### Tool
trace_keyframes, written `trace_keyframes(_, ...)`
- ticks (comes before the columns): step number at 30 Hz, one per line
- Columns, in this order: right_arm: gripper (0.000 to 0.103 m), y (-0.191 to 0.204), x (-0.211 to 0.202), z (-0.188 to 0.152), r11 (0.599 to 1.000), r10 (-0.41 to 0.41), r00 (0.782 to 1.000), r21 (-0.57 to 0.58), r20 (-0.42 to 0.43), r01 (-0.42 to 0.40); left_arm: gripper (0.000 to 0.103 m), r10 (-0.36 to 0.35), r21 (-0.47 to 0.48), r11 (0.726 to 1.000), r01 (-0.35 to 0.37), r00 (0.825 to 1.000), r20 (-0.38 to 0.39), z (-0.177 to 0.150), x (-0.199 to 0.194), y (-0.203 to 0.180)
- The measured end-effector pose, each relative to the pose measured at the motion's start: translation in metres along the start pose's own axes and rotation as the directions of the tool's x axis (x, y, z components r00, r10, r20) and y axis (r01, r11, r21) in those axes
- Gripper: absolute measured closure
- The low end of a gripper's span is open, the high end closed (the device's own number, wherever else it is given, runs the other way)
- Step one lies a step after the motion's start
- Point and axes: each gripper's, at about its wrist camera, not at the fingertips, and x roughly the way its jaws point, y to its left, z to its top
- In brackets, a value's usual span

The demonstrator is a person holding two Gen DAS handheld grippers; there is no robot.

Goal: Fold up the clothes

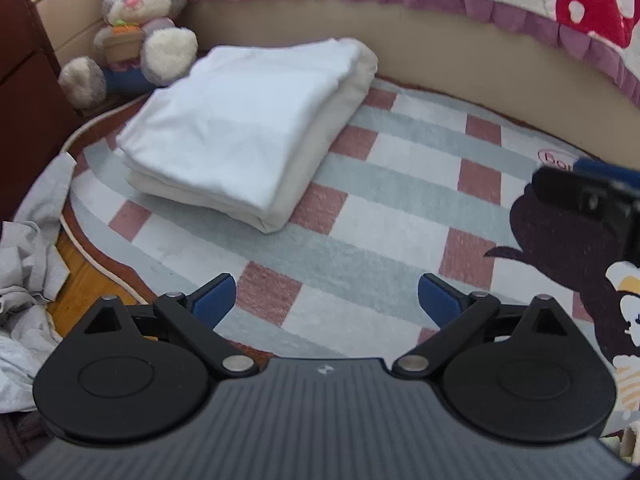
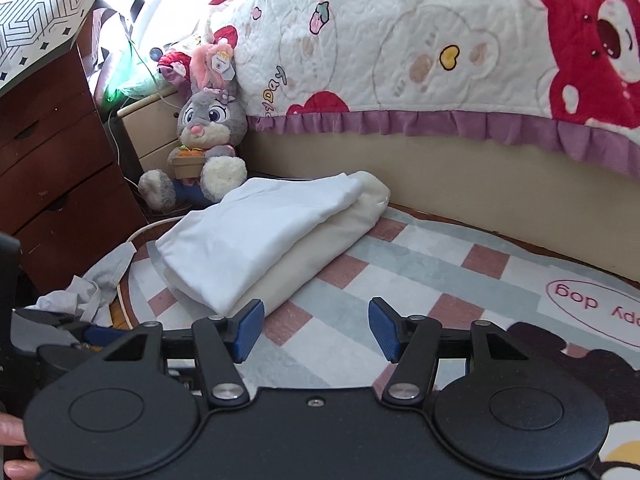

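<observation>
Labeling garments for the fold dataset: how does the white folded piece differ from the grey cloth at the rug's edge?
The white folded piece is a flat, squared stack; the grey cloth is a crumpled, unfolded heap. The white folded piece lies fully on the checked rug, atop a cream folded piece; the grey cloth spills off the rug's edge. Neither is held.

Both wrist views look down-forward, near; share folded stack (image 1: 248, 128) (image 2: 272, 236), rug (image 1: 400, 208) (image 2: 440, 280).

Daylight, bright and even; source blown out to white glare at upper left of the right wrist view. Soft shadow cast under the folded white cloth (image 2: 264, 236). Straight bed edge (image 1: 440, 40) bent by fisheye distortion. Slight blur noted at frame margins.
</observation>
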Motion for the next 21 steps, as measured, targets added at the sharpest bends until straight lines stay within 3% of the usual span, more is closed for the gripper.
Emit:
trace_keyframes(5, 0.039, 0.014, -0.010, -0.011, 0.996, -0.091, 0.993, -0.001, -0.073, 0.091, 0.000, 0.008, 0.015, 1.000, -0.009, 0.999, 0.034, -0.001, -0.014, -0.005)
trace_keyframes(10, 0.037, 0.020, -0.005, -0.023, 0.993, -0.101, 0.992, -0.076, -0.070, 0.095, 0.000, 0.049, 0.042, 0.998, -0.050, 0.999, 0.009, -0.005, -0.006, -0.010)
trace_keyframes(15, 0.036, 0.009, 0.000, -0.027, 0.996, -0.089, 0.993, -0.027, -0.079, 0.088, 0.000, 0.054, 0.053, 0.997, -0.052, 0.998, -0.040, -0.009, 0.007, -0.017)
trace_keyframes(21, 0.036, 0.000, 0.002, -0.029, 0.996, -0.089, 0.993, 0.001, -0.078, 0.090, 0.000, 0.089, 0.091, 0.992, -0.086, 0.996, -0.028, -0.011, 0.009, -0.026)
